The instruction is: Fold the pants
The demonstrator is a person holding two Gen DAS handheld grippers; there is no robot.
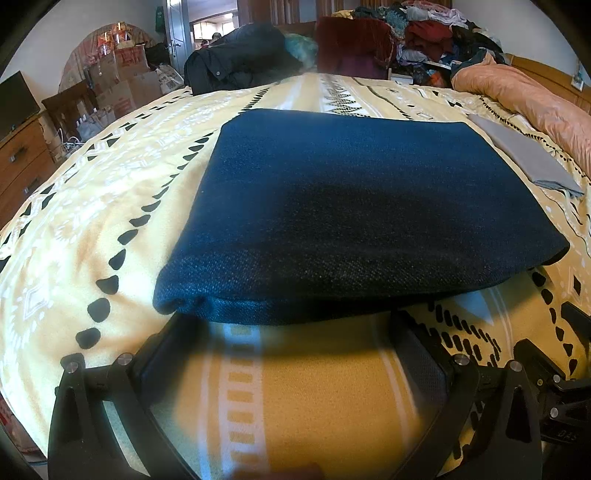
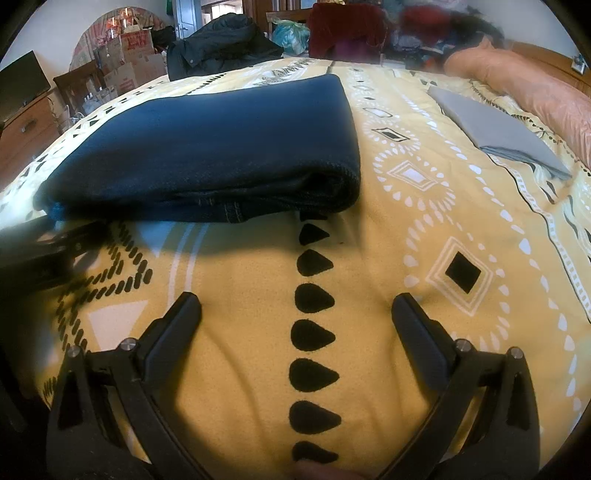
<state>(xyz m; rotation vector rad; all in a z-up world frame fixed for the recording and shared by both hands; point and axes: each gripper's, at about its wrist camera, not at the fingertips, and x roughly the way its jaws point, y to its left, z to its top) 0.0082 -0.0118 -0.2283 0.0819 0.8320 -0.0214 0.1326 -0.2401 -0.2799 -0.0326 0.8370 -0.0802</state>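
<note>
Dark blue denim pants (image 1: 351, 206) lie folded into a flat rectangle on the yellow patterned bedspread (image 1: 92, 206). My left gripper (image 1: 291, 325) is open just in front of the near folded edge, its fingertips partly under the overhanging cloth, with only bedspread between the fingers. In the right wrist view the same pants (image 2: 221, 147) lie ahead and to the left, a stitched seam showing at the near edge. My right gripper (image 2: 295, 302) stands open over bare bedspread (image 2: 424, 206), short of the pants and holding nothing.
A folded grey garment (image 2: 495, 129) lies on the bed to the right, with a pink quilt (image 2: 546, 96) beyond it. A black jacket (image 1: 236, 59), a dark red chair (image 1: 351, 44) and a clothes pile (image 1: 436, 33) line the far edge. A wooden dresser (image 1: 22, 158) and boxes stand left.
</note>
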